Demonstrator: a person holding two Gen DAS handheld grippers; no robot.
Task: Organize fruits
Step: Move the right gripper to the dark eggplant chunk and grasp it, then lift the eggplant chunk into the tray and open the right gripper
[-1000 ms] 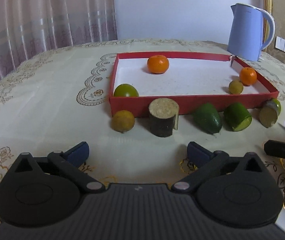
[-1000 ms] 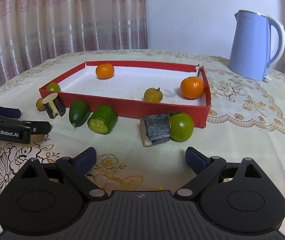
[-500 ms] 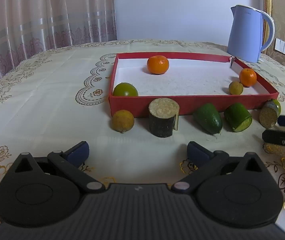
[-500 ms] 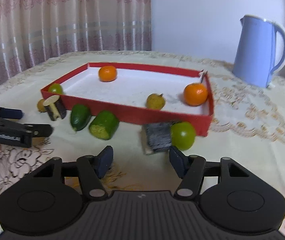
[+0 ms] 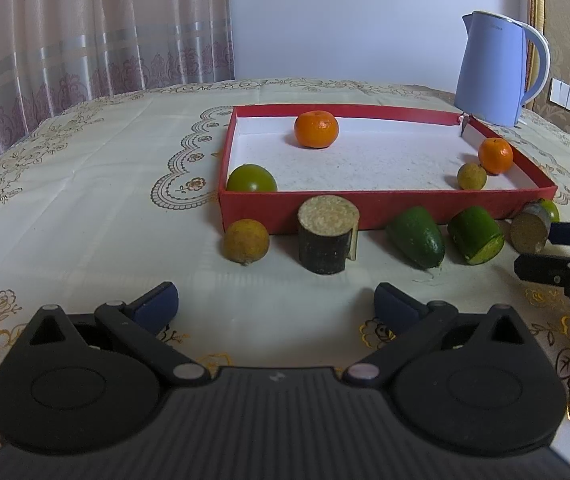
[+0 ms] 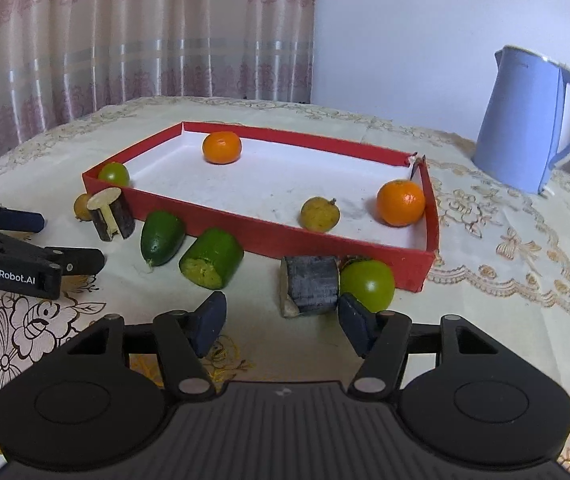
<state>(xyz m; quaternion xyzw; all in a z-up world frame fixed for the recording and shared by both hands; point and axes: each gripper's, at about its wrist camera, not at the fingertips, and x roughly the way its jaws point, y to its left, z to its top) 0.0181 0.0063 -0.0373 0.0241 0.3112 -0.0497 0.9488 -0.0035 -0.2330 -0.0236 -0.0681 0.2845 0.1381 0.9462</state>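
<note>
From the left wrist camera, the loose green round fruit [image 5: 549, 209] is almost wholly hidden behind the lying dark cylinder with a pale cut end [image 5: 529, 232]. From the right wrist camera, the loose yellow-brown round fruit [image 6: 81, 206] is half hidden behind the upright dark cylinder with a pale notched top [image 6: 111, 218]. What the cylinders are made of is hard to tell.

The cream embroidered table [image 5: 85, 200] lies open to the left of the shallow red cardboard box with a white floor [image 5: 385, 214], and also between the row of fruit and the table's near edge. A light blue electric kettle [image 5: 493, 68] stands beyond the box's far right corner.

Inside the box, one orange mandarin [image 5: 316, 129] sits near the far wall. A second mandarin [image 5: 495, 156] sits by the right wall, with a small yellowish fruit [image 5: 471, 176] just beside it. A green round fruit in the near left corner [image 5: 251, 178] completes the contents. Outside, along the box's front wall, also lie a dark green tapered fruit [image 5: 417, 236] and a green cut chunk [image 5: 476, 234].

The left gripper [image 5: 276, 304] stands wide apart with only cloth between its fingers. The right gripper [image 6: 281, 320] has just been closing. The lying cylinder sits at the mouth of the gap, but the pads are not pressing on it.
</note>
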